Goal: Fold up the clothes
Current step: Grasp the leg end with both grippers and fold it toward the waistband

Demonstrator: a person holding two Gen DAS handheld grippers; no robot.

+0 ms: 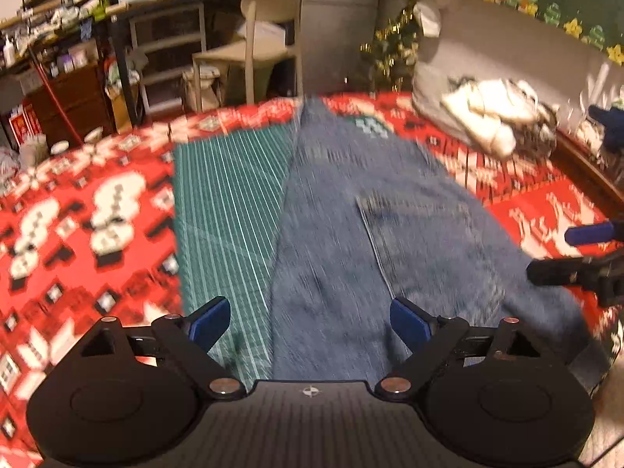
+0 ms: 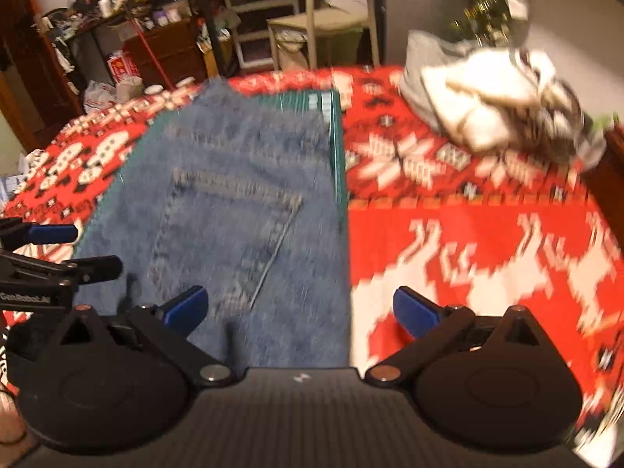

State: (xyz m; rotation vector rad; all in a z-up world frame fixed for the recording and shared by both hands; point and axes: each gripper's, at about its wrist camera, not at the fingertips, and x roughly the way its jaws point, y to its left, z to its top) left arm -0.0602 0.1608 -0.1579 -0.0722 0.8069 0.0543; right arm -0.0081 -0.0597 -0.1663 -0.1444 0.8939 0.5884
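Both wrist views, tilted downward over the work surface. I am looking along the left gripper (image 1: pixel 310 327), whose blue-padded jaws are standing wide apart with nothing between them; the faded blue denim jeans (image 1: pixel 374 241) are lying below and beyond the pads, not pinched. I am reading the right gripper (image 2: pixel 300 312) the same way: jaws spread, released, holding nothing, with the denim under its left pad and the red-and-white patterned knit blanket (image 2: pixel 487 241) under its right pad.

The jeans are resting flat on the green gridded cutting mat (image 1: pixel 226 202), which is itself lying on the blanket. In the right wrist view a stitched back pocket (image 2: pixel 230 210) is showing face-up, and the garment's right edge is running close along the mat's right border. The denim is looking narrow, so I am judging that it is lying folded lengthwise, leg on leg, though motion blur is preventing certainty. A heap of white and grey unfolded clothes (image 2: pixel 491 105) is waiting at the far right of the blanket, well apart from the jeans.

Step in hand, as I am judging it: both grippers are hovering free above the near end of the jeans between folds. The next move is calling for both grippers to descend onto the near edge, one at each corner, pinch through all layers, and carry that end toward the far end, keeping the edges aligned.
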